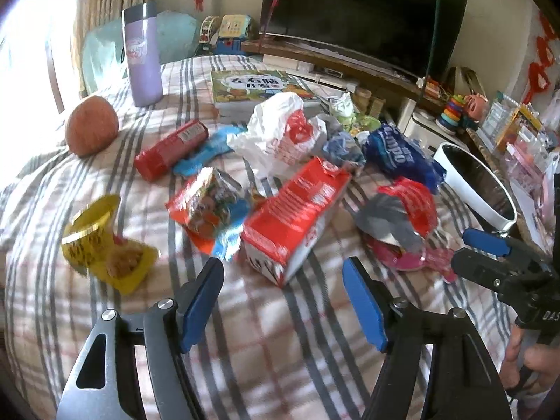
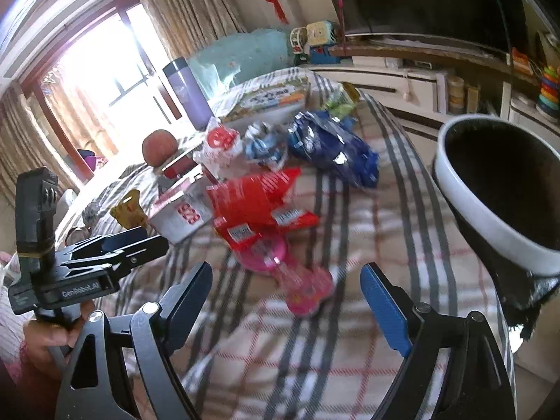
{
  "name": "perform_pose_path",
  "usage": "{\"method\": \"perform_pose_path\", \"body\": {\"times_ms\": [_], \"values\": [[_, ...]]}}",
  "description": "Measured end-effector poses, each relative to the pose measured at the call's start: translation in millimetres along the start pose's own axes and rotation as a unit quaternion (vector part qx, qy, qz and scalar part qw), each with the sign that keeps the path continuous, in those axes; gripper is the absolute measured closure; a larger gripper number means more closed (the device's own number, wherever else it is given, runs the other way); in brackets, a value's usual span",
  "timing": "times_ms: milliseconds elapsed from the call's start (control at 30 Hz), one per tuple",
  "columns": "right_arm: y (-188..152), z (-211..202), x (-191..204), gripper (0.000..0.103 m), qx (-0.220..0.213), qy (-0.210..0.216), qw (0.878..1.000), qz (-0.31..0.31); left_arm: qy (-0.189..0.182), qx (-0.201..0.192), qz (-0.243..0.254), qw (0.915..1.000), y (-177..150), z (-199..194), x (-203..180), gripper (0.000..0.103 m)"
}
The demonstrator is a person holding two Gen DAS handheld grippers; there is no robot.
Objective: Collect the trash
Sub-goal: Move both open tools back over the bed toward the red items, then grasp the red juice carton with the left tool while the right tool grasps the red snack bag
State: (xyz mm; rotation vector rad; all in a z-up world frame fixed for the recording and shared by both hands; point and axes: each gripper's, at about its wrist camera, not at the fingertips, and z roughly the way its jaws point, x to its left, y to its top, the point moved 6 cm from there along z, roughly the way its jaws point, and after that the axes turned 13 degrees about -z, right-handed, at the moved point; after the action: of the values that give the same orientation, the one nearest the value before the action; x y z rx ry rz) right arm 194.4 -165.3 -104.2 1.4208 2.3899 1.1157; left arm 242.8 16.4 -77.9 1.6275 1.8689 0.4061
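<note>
Both claws gape, grasping nothing: left gripper faces the red rectangular cardboard carton, right gripper the crinkly pink plastic wrapper, mid plaid-cloth table.

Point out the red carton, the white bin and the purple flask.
red carton [image 1: 297,210], left wrist view, on its printed red side.
white bin [image 2: 486,206], right wrist view, on its white outer wall.
purple flask [image 1: 143,66], left wrist view, on its lilac body.
</note>
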Motion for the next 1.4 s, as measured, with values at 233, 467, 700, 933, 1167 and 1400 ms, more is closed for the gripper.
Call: {"method": "perform_pose_path", "body": {"times_ms": [233, 467, 700, 933, 1167, 1400], "values": [[20, 23, 12, 0.016, -0.001, 0.004, 1.000, -0.016, -0.010, 0.013, -0.006, 0.9999, 13, 24, 8, 0.033], [24, 45, 13, 0.028, 0.009, -0.003, 1.000, -0.023, -0.019, 0.017, -0.004, 0.9997, 15, 40, 4, 0.036], [18, 44, 4, 0.076, 0.010, 0.000, 1.000, -0.002, -0.014, 0.010, 0.012, 0.9998, 12, 39, -5, 0.068], [14, 25, -6, 0.080, -0.006, -0.006, 1.000, 0.014, -0.029, 0.014, 0.006, 0.9994, 4, 26, -14, 0.072], [6, 4, -13, 0.081, -0.020, -0.007, 0.999, 0.027, -0.047, 0.019, 0.001, 0.9987, -4, 15, -26, 0.072], [-3, -9, -20, 0.081, -0.025, -0.012, 0.999, 0.037, -0.034, 0.030, 0.005, 0.9990, -12, 13, -27, 0.046]]}}
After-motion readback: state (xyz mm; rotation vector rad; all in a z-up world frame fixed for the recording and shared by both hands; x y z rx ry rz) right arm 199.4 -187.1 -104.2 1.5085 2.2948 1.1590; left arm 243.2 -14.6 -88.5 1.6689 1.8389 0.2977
